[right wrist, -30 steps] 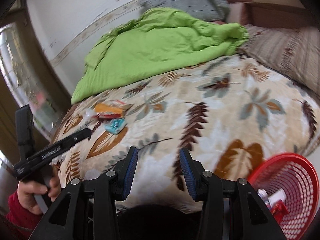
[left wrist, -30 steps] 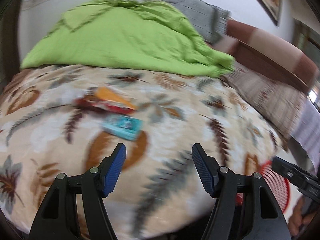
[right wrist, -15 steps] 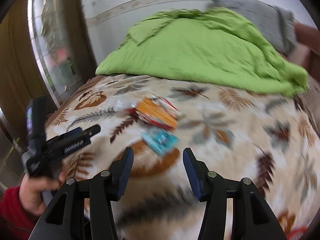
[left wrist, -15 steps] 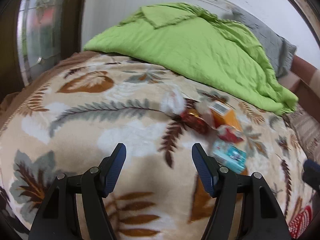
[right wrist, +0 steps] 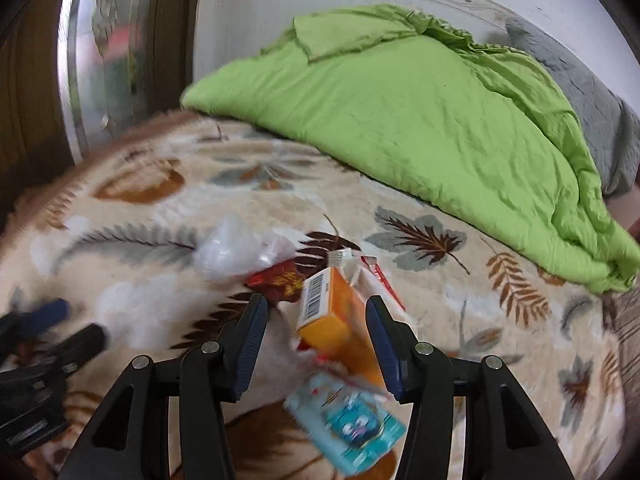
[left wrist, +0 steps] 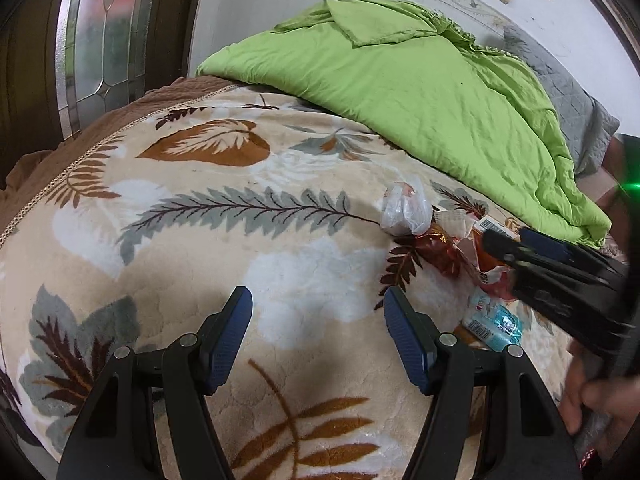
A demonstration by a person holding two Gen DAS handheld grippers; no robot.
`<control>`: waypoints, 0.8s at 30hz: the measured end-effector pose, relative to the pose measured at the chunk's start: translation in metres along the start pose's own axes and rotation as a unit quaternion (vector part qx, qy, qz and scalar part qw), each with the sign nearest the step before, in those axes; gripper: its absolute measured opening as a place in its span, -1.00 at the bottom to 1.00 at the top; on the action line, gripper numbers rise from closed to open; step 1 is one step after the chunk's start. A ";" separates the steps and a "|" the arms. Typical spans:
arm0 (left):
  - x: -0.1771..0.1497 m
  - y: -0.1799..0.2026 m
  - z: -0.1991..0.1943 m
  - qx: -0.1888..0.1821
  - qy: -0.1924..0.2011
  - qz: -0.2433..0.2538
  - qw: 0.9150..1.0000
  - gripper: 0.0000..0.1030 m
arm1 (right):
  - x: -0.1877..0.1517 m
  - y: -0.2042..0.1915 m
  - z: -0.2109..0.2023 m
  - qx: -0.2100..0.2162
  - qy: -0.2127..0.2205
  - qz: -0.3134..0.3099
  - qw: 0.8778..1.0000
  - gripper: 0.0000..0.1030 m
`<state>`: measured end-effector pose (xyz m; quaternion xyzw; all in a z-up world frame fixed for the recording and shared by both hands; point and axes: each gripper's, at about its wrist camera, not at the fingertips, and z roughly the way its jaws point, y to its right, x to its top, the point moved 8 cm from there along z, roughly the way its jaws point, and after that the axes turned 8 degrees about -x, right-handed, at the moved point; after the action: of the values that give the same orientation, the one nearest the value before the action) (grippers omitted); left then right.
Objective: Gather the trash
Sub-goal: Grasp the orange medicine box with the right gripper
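Observation:
A small heap of trash lies on the leaf-patterned blanket (left wrist: 168, 216). It holds a crumpled clear plastic bag (left wrist: 404, 210), a dark red foil wrapper (left wrist: 438, 250), an orange carton (right wrist: 336, 316) and a light blue packet (right wrist: 350, 426). My right gripper (right wrist: 316, 334) is open and hovers just above the orange carton, which shows between its fingers. My left gripper (left wrist: 318, 330) is open and empty over bare blanket, left of the heap. The right gripper also shows in the left wrist view (left wrist: 560, 280), covering part of the heap.
A rumpled green duvet (left wrist: 408, 92) covers the far half of the bed, with a grey pillow (left wrist: 576, 108) behind it. A glass-panelled door (left wrist: 100, 40) stands at the far left. The blanket's brown edge (left wrist: 44, 184) drops off at the left.
Both grippers have swung left and moved in toward the trash heap. The right gripper now sits over the orange carton. The red basket has left both views.

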<state>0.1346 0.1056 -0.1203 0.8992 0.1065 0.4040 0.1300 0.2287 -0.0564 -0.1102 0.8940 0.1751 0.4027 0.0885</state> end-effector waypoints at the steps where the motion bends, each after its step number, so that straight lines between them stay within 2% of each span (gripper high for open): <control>1: 0.001 0.001 0.001 -0.001 0.000 0.002 1.000 0.30 | 0.000 0.001 0.005 -0.006 -0.003 -0.001 1.000 -0.13; 2: 0.001 0.002 0.002 -0.003 0.000 0.002 1.000 0.30 | 0.000 0.003 0.007 -0.005 -0.004 0.003 1.000 -0.32; 5: 0.002 0.007 0.004 -0.009 -0.001 0.005 1.000 0.30 | -0.002 0.019 -0.001 -0.015 0.009 0.025 1.000 -0.40; 10: -0.001 0.023 0.007 -0.024 -0.003 0.018 1.000 0.30 | -0.011 0.062 -0.034 -0.020 0.043 0.097 0.994 -0.40; 15: -0.006 0.043 0.013 -0.046 -0.012 0.036 0.998 0.30 | -0.037 0.111 -0.070 0.006 0.073 0.207 0.975 -0.40; 18: -0.014 0.062 0.020 -0.077 -0.029 0.042 0.996 0.30 | -0.059 0.132 -0.086 0.018 0.083 0.260 0.962 -0.40; 22: -0.031 0.094 0.039 -0.141 -0.076 0.026 0.987 0.30 | -0.074 0.151 -0.094 0.038 0.081 0.308 0.947 -0.40; 24: -0.035 0.103 0.048 -0.159 -0.091 0.008 0.983 0.30 | -0.076 0.156 -0.097 0.036 0.087 0.310 0.946 -0.40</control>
<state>0.1574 -0.0093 -0.1426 0.9009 0.0209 0.3332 0.2774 0.1473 -0.2282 -0.0515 0.8683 -0.0897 0.4798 -0.0883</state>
